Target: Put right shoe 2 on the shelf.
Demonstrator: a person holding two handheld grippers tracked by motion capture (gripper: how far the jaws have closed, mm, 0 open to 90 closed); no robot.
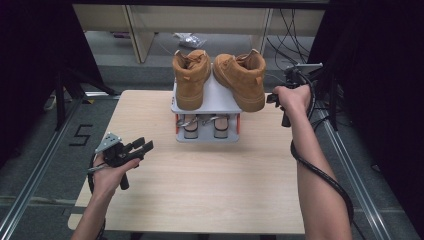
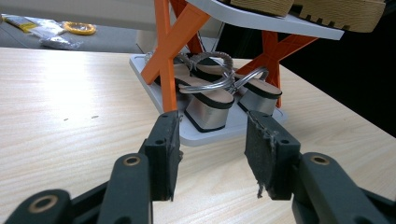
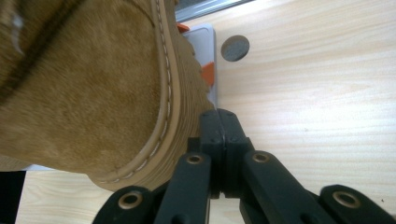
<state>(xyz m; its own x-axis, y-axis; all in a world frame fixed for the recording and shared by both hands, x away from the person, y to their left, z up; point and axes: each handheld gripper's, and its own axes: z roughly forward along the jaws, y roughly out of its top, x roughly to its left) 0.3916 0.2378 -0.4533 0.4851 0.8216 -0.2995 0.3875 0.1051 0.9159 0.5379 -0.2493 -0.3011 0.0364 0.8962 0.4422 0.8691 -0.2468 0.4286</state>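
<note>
High view showed the right gripper clenched empty, beside the toe of the right boot atop the rack. It would do well to nudge that toe gently inward so the sole sat square. The left gripper, released, waited near the rack's front.

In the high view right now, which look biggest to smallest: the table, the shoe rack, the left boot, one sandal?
1. Table
2. Shoe rack, though partly covered by the boots
3. Left boot
4. Sandal, smallest, tucked on the lower shelf
</note>
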